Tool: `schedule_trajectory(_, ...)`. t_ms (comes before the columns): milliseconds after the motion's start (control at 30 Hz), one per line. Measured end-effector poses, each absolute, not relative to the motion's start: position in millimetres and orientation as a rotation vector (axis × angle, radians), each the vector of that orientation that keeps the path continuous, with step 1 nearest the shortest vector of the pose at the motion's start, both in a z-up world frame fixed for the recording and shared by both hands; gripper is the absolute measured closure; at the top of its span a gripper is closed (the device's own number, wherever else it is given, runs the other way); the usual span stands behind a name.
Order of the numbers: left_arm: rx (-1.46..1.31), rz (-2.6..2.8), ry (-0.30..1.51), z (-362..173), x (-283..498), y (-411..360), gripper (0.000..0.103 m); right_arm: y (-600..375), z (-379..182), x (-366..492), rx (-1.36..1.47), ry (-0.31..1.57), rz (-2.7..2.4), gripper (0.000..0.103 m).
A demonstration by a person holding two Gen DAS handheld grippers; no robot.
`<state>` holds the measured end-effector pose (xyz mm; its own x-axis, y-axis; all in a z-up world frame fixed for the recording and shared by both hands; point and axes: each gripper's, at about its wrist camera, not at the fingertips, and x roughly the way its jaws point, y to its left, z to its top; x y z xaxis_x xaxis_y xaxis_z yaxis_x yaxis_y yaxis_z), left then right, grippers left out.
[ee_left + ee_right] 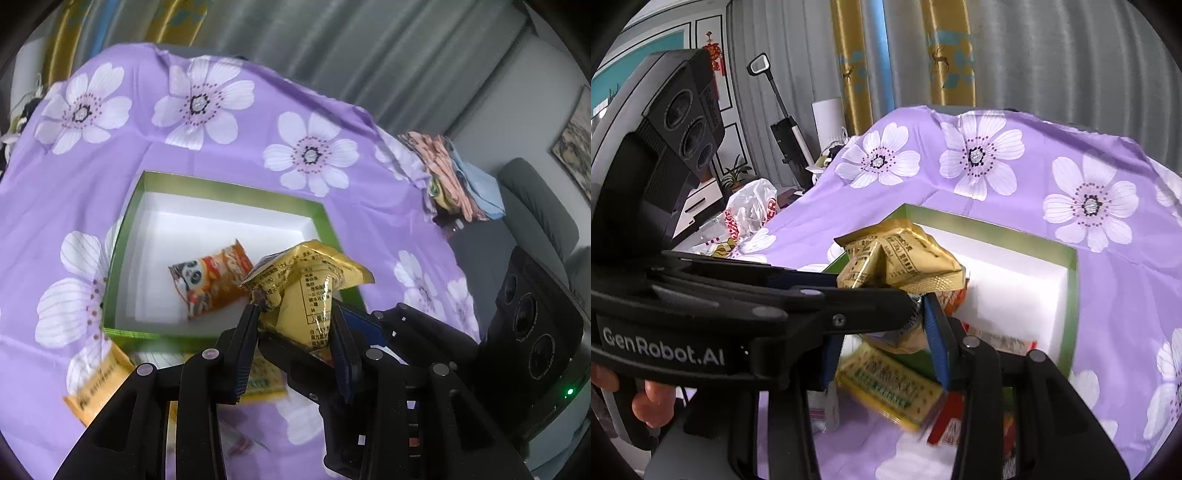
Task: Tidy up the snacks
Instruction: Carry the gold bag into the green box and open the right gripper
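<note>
Purple flowered cloth (229, 155) covers the whole table ahead of both my tongs; its far edge drops off toward grey curtains, its right edge ends near a pile of folded fabrics (458, 177). Green-rimmed shallow box with white inside (229, 192) sits just ahead of my left tongs (293, 317), mostly bare floor inside. One orange panda-print snack pack (210, 280) lies in it near the front wall.

My left tongs are clamped on a crumpled gold foil snack pouch (314, 280), held up over the box's near right corner. Right view shows the same pouch (901, 254) just ahead of my right tongs (882, 354), which look parted; nothing is visibly gripped between them.

Only the right view shows a yellow-green printed packet (890, 391) and a red packet (945, 424) on the cloth beneath my right tongs. Only the left view shows an orange-yellow sachet (98, 384) down-left of my left tongs.
</note>
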<state>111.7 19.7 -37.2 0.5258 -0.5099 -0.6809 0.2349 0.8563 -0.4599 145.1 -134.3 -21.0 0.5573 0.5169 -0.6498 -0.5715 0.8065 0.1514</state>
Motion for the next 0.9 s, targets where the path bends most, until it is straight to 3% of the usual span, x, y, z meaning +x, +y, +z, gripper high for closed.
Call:
schedule_trajectory(600, -0.468, -0.347, 1.053, -99, 175, 59, 0.064, -98, -72, 205, -0.062, 0.911, 0.618, 0.056)
schedule_trajectory(667, -0.468, -0.335, 1.056, -99, 175, 61, 0.050, -101, -70, 202, -0.057, 0.907, 0.597, 0.050)
schedule_trajectory(700, -0.472, -0.339, 1.051, -98, 174, 62, 0.048, -103, -70, 202, -0.055, 0.904, 0.590, 0.048)
schedule_trajectory(767, -0.456, -0.325, 1.033, -92, 170, 64, 0.026, -110, -67, 200, -0.043, 0.896, 0.580, 0.048)
schedule_trajectory(900, -0.467, -0.315, 0.995, -78, 162, 74, 0.024, -130, -59, 191, -0.026, 0.882, 0.541, 0.045)
